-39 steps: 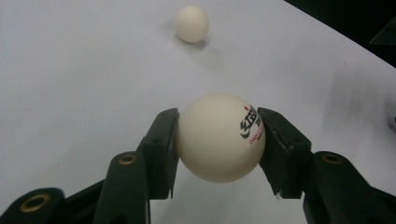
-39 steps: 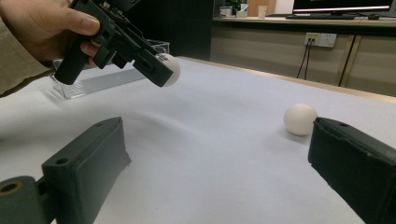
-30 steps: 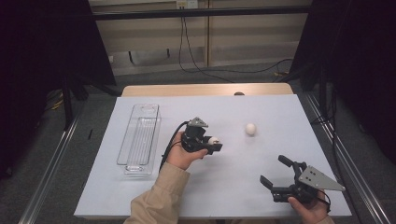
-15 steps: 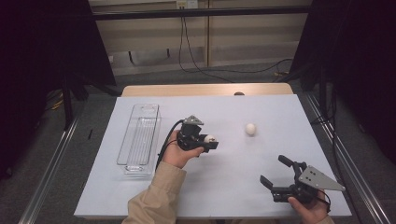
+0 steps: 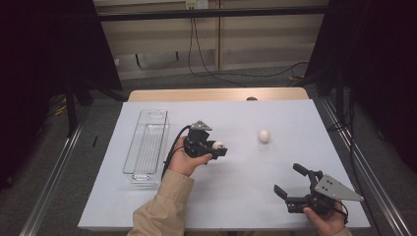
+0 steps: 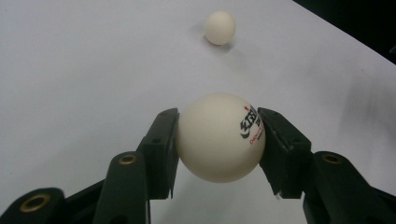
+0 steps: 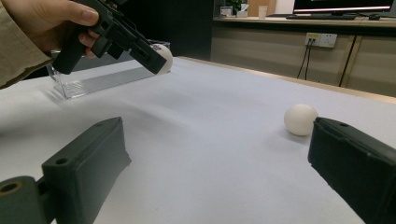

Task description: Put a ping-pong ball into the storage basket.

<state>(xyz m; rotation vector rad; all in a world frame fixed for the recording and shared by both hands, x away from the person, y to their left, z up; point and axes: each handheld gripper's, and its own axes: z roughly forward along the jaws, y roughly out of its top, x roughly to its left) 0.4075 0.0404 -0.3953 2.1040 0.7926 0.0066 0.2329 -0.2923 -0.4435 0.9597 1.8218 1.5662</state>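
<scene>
Left gripper (image 5: 216,146): clamped on a ball (image 6: 219,136), one jaw on each side of its middle, the printed logo turned toward one jaw; held clear above the table (image 5: 236,206).
Held ball: in the high view it sat at the gripper's tip, near the table's middle and right of the tray (image 5: 147,142).
Tray: clear plastic, long and narrow, its long axis running away from the person; it lay to the left of the left hand (image 5: 186,160), near but apart.
Key relation: the tray lay on the opposite side from where the jaws pointed; they faced right, toward the loose ball. My judgement is that putting the held ball in the tray would call for a swing leftward across the hand's own body line, then a lowering between the long walls.
Loose ball (image 5: 264,135): resting on the table, right of the held ball and farther from the person; apart from both grippers.
Right gripper (image 5: 290,184): jaws wide apart, holding nothing, low at the near right corner.
Nearer hand: the right gripper looked better placed for the loose ball, which showed just beside one jaw in its own view (image 7: 300,119).
</scene>
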